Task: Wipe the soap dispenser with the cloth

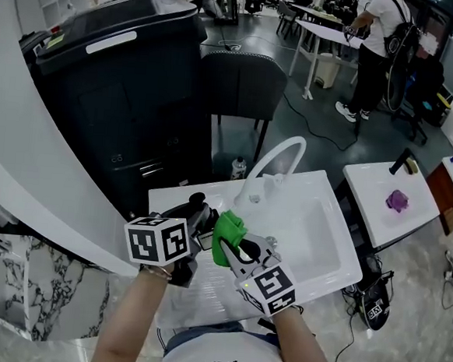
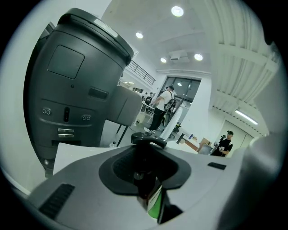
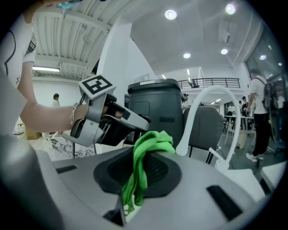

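only overhead, cloth [image 1: 228,233] beside soap dispenser [image 1: 196,207]

One dispenser [image 2: 146,175], one cloth [image 1: 226,235] (green), one sink [image 1: 317,222]

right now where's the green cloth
Head view, lower centre: green cloth clamped in the right tongs, just right of the soap dispenser, over the sink.

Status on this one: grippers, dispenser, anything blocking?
Left gripper shut on dispenser. Right gripper shut on cloth. Cloth right beside dispenser, contact unclear. Nothing in the way.
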The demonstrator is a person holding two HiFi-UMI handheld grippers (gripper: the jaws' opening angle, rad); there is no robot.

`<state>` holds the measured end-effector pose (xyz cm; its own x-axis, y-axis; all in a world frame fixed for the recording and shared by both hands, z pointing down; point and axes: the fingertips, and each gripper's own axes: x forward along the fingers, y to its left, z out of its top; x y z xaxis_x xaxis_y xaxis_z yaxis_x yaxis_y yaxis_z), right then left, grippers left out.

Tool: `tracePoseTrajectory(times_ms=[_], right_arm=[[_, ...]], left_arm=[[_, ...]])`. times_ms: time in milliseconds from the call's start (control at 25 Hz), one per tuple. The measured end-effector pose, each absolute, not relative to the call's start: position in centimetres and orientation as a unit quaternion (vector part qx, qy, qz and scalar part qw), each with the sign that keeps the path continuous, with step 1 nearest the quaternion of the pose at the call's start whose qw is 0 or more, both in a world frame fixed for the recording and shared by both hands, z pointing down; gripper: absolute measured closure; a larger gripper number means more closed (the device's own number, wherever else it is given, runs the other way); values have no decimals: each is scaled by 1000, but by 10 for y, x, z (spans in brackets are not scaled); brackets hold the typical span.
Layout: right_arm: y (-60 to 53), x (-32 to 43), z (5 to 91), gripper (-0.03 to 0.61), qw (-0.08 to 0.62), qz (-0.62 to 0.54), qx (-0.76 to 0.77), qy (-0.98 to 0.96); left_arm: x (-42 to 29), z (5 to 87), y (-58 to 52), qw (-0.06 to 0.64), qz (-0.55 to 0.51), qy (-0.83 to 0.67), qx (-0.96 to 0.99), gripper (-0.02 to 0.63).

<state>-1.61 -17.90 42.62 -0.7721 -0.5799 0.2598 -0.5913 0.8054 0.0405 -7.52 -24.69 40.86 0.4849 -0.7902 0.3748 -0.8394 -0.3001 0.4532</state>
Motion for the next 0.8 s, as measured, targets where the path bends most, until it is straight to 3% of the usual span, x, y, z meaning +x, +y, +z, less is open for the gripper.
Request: tracePoseTrajectory(times_ms=[360,680,800], right_arm=[[-170,-11,455,529,166,48,330,-928],[-156,-30,400,529,90,16,289,-953],[-160,-44,398,529,98,17,281,-955]], left_arm=[[-88,398,-250,306,18,-509,804,523],[-85,401,-255,313,20,-507,803,523],[-81,402,-254,318,23,-506,801,523]])
